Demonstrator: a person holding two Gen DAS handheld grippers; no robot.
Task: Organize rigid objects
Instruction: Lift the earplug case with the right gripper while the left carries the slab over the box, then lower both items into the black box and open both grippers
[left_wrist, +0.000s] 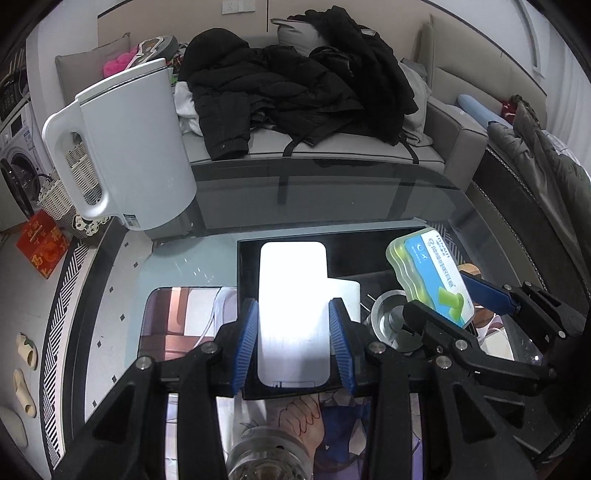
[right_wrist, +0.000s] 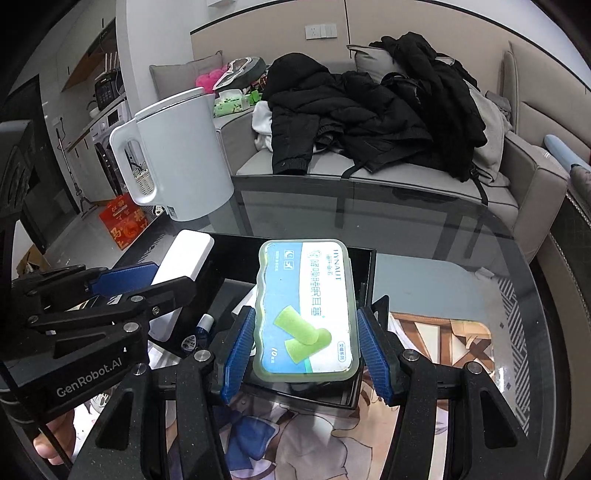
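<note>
Left gripper — its blue pads are clamped on the long sides of a flat white slab, which is held above a shallow black tray on the glass table. In the right-wrist view the same slab appears edge-on as a thick white block, gripped by the left gripper over the tray's left part.

Right gripper — its blue pads press both long sides of a translucent green earplug box with a blue-and-white label picturing two green foam plugs. The box is held lid-up over the black tray; whether it touches the tray floor cannot be told. In the left-wrist view the earplug box stands tilted at the tray's right side, held by the right gripper.

Inside the tray, between the two grippers, lies a round metal object; a small blue-capped item is also visible there. A white kettle stands on the table's far left, well apart from the tray. Behind the table, a grey sofa carries a heap of black clothing.
</note>
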